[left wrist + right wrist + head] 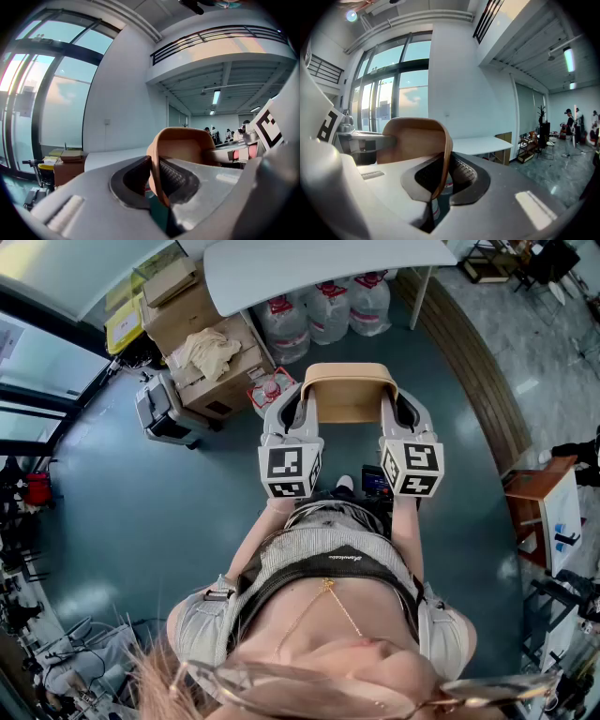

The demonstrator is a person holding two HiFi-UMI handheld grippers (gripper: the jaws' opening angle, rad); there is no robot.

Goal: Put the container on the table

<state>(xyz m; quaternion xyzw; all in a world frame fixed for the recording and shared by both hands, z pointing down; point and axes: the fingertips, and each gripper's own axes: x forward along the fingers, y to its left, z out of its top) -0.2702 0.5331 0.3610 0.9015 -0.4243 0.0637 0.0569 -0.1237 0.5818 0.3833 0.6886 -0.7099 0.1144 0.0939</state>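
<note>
One container, clamped by left gripper, right gripper.

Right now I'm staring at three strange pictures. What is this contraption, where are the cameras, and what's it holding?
There is no robot here. A person holds a two-jaw gripper in each hand, and the cubes with square markers are part of those grippers. The head view comes from a camera on the person's head, looking steeply down. The other two views come from cameras riding on the grippers, each looking along its own jaws.

The left gripper and right gripper are each shut on a side wall of a tan container, which hangs in the air between them. Both gripper views show that thin wall pinched between the dark pads.

The white table stands just ahead. Water bottles sit on the floor under it, with boxes beside them.
</note>
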